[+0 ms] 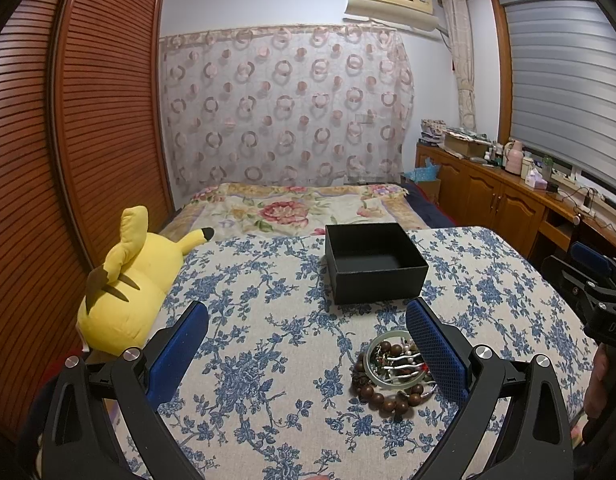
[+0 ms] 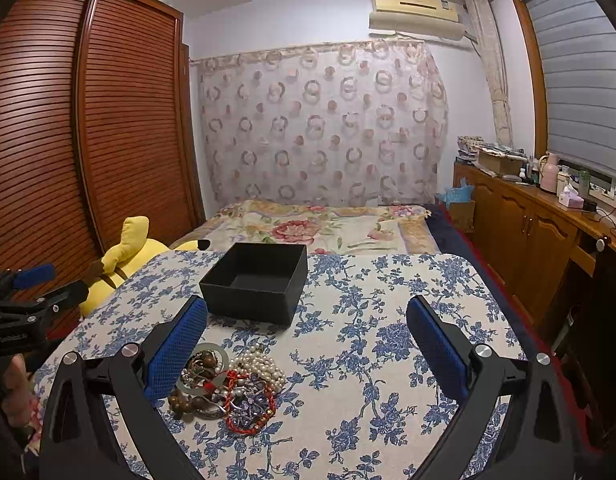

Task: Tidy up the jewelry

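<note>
A pile of jewelry [image 1: 392, 372] lies on the blue-flowered tablecloth [image 1: 268, 320]: wooden bead bracelets, a pale green bangle, pearl strands and red cords. It also shows in the right wrist view [image 2: 232, 388]. An open, empty black box [image 1: 374, 262] stands behind it, also in the right wrist view [image 2: 256, 282]. My left gripper [image 1: 306, 312] is open above the cloth, its right finger [image 1: 436, 356] over the pile's right edge. My right gripper [image 2: 306, 308] is open, its left finger [image 2: 176, 348] over the pile's left edge.
A yellow plush toy [image 1: 128, 288] lies at the table's left edge. A bed with a floral blanket [image 1: 292, 208] is behind the table. A wooden wardrobe [image 1: 68, 140] stands at left, and a cabinet [image 1: 504, 196] with clutter runs along the right.
</note>
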Action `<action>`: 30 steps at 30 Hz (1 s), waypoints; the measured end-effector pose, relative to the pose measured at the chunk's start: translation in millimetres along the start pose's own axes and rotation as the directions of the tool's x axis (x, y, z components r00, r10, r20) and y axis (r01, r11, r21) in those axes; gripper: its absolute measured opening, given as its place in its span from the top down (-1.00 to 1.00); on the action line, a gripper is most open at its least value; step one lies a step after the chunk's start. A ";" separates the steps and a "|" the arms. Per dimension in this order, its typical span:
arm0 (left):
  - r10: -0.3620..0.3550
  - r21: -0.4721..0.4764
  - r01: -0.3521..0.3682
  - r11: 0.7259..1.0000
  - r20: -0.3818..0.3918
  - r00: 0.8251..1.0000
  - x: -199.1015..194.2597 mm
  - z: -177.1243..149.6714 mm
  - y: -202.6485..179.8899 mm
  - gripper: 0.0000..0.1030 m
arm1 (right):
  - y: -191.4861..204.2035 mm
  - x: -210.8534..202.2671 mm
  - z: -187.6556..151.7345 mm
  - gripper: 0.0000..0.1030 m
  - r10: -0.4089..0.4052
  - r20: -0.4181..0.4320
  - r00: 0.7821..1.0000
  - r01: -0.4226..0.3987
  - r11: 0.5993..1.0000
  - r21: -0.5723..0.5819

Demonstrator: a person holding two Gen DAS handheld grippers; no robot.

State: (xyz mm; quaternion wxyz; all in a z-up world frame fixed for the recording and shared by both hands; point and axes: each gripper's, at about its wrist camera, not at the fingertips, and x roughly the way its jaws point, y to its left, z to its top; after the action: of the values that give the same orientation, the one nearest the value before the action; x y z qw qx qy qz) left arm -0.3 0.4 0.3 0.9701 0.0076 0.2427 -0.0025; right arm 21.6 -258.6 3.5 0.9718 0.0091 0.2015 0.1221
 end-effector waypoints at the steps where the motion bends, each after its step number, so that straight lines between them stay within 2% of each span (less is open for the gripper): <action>1: 0.000 0.000 0.000 1.000 0.000 1.000 0.0 0.0 -0.1 -0.86 | -0.1 0.1 -0.1 -0.95 0.001 0.000 1.000 -0.001 1.000 0.000; 30: -0.002 0.000 0.002 1.000 -0.001 1.000 -5.4 6.9 -3.6 -0.86 | -0.6 -2.8 -0.4 -0.95 0.002 -0.002 1.000 -0.002 1.000 0.002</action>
State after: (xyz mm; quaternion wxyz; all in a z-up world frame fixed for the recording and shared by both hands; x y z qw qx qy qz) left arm -1.8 -3.3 8.9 0.9700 0.0075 0.2430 -0.0035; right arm 19.1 -259.9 4.3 0.9715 0.0100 0.2025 0.1230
